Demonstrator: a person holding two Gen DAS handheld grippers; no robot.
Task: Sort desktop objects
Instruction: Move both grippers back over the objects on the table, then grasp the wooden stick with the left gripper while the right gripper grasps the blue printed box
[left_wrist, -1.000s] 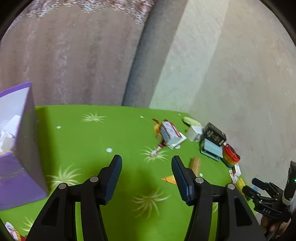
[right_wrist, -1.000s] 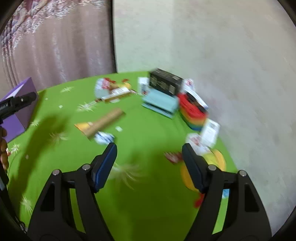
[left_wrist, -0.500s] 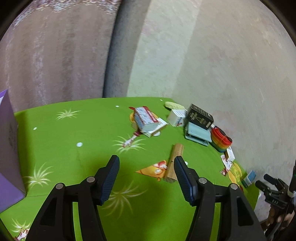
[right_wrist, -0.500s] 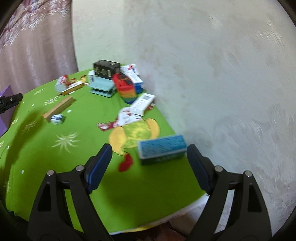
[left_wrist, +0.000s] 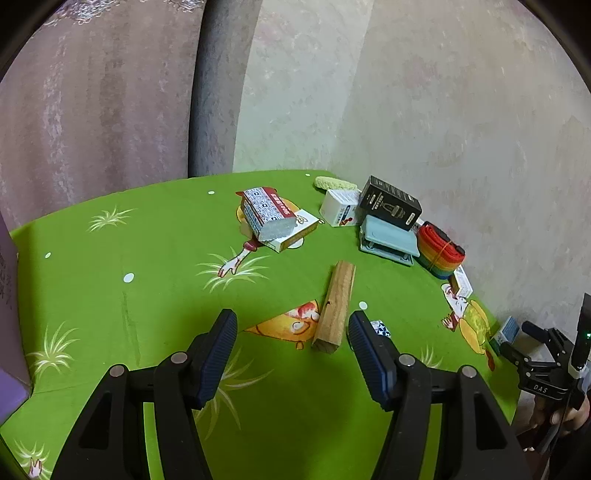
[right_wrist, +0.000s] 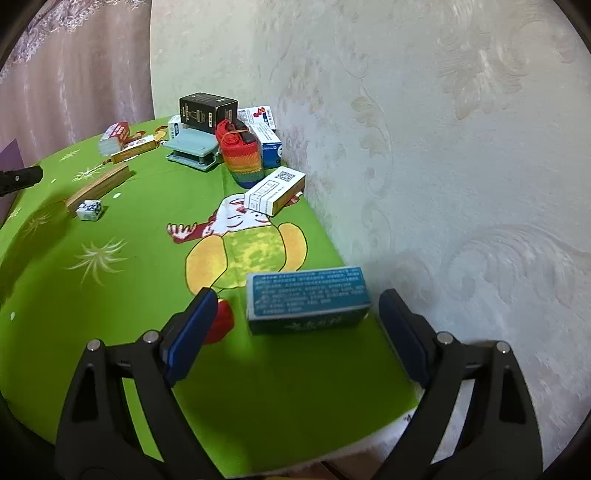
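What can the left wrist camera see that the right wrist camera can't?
Only the left wrist view shows the yellow-green sponge at the table's far edge and a hand holding the right gripper's handle. Only the right wrist view shows the open right gripper framing the blue box's top. Both show the wooden block, the black box, the rainbow strap roll and the green tablecloth.

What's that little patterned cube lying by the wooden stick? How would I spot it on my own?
Start on the green tablecloth and find the long wooden block lying away from the pile against the wall. At the block's nearer end sits a small cube. It alone is white with dark blue checks, and far smaller than any box.
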